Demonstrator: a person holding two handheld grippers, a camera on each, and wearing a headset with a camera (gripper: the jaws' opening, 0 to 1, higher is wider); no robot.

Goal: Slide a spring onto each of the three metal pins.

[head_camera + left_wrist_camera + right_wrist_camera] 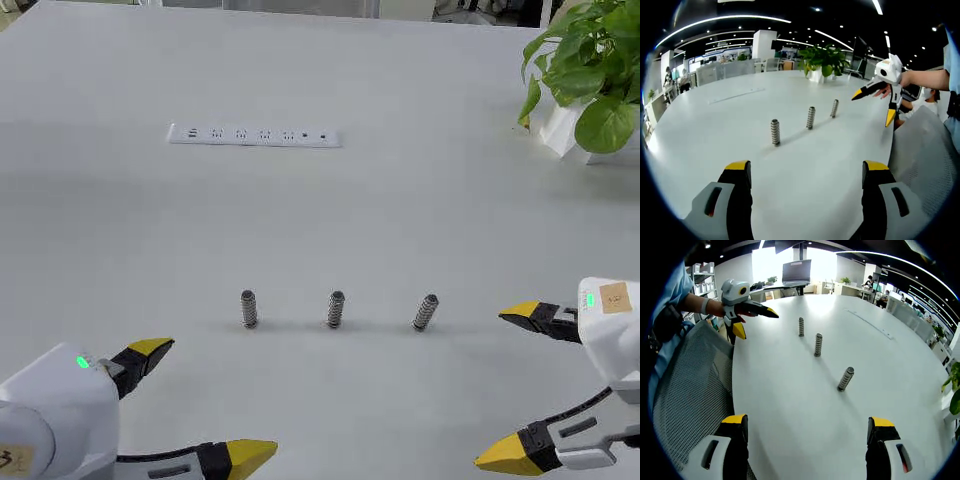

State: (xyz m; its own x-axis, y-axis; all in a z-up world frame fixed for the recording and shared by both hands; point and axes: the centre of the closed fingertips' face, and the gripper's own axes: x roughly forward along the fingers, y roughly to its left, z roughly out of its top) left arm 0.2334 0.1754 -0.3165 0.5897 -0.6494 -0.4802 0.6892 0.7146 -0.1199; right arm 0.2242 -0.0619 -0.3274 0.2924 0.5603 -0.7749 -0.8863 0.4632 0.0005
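Three short metal pins stand in a row near the middle of a wide pale grey tabletop (400,210), each sleeved in a grey coiled wire spring. Seen from the head view they are the left pin (249,308), the middle pin (336,309) and the right pin (426,312); the first two stand upright; the right pin leans a little to the right. Every pin carries its spring, so the threading looks done; what may be left is a check of the leaning pin.

Nearer the person, the white left gripper (205,400) with yellow-tipped black jaws hangs low to the left of the row; its jaws are spread wide and hold nothing. The matching right gripper (508,388) hangs low to the right, its jaws also spread wide and bare; both are well apart from the pins.

Farther back a flat white power strip (255,135) lies on the table; a leafy green plant (590,60) in a white pot (560,128) stands at the far right corner. A grey mesh chair (922,150) sits beside the table's near edge. The tabletop between the grippers and the pins is bare, so I judge the way to them free.
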